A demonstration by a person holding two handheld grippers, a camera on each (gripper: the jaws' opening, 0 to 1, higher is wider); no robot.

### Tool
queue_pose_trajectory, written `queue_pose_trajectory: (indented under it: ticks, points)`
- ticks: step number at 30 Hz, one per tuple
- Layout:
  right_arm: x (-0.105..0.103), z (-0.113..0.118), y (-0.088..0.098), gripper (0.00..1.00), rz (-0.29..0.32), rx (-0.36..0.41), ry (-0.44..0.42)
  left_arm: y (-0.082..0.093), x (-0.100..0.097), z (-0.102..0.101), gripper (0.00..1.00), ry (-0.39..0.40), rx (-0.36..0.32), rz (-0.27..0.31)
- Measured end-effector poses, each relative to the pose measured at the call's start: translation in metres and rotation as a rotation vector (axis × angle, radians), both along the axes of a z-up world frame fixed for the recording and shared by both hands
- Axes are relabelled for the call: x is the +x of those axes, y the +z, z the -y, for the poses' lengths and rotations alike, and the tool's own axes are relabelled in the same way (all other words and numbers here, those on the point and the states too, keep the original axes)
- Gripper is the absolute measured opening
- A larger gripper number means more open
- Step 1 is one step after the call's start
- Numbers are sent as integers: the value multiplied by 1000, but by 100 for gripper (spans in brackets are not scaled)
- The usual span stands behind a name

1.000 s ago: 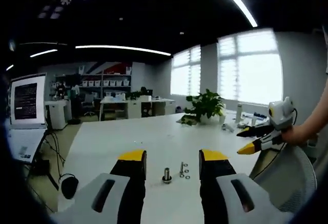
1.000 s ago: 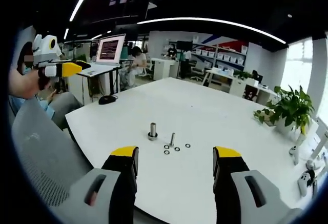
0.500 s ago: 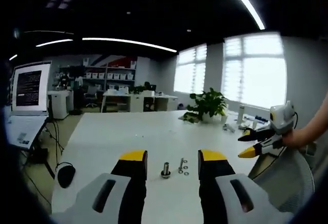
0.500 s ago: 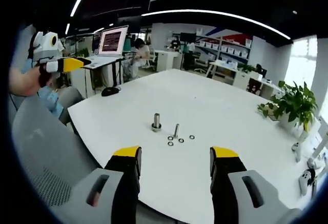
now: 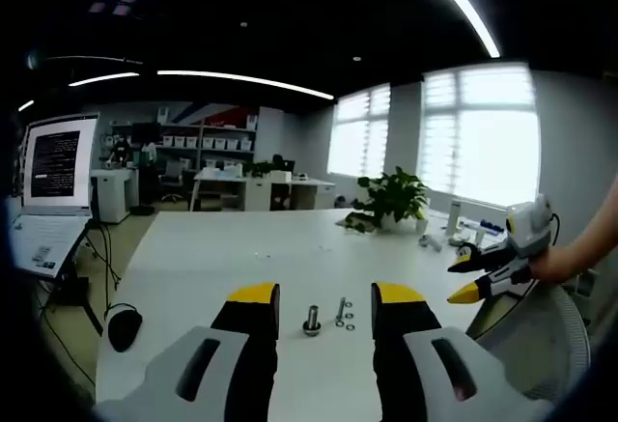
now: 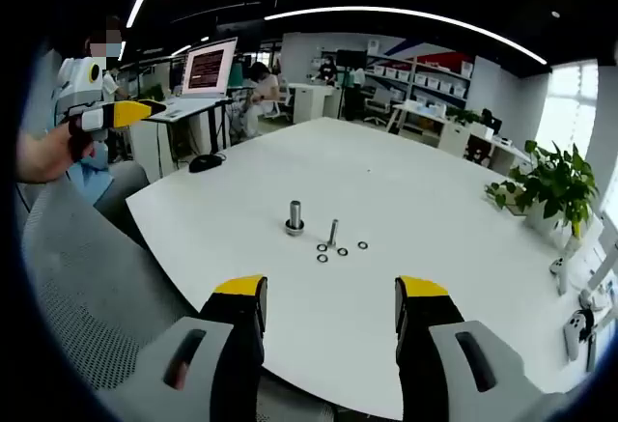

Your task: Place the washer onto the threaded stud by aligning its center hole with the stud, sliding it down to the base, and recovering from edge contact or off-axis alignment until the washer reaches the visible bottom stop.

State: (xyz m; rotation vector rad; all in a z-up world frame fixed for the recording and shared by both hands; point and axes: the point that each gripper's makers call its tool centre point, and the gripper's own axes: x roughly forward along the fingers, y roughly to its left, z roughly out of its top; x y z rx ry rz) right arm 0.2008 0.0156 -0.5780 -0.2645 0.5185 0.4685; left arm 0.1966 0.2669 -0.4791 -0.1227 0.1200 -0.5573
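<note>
On a white table (image 6: pixel 406 190) in an open office, a thicker stud (image 6: pixel 294 217) on its flanged base stands left of a slim threaded stud (image 6: pixel 332 233), with three small washers (image 6: pixel 342 250) lying flat just beside it. The right gripper (image 6: pixel 328 296) hangs above the table's near edge, jaws spread wide and empty, the parts well beyond them. The left gripper (image 5: pixel 314 304), likewise wide and empty, frames the same cluster. The washers look thin, light, rigid and slippery, probably best pinched by the rim.
</note>
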Motion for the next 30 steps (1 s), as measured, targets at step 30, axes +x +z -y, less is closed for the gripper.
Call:
queue_pose_trajectory:
  ticks: [30]
  points:
    - [25, -8, -4, 54, -101, -17, 59, -6, 5, -7, 37, 27, 17, -23]
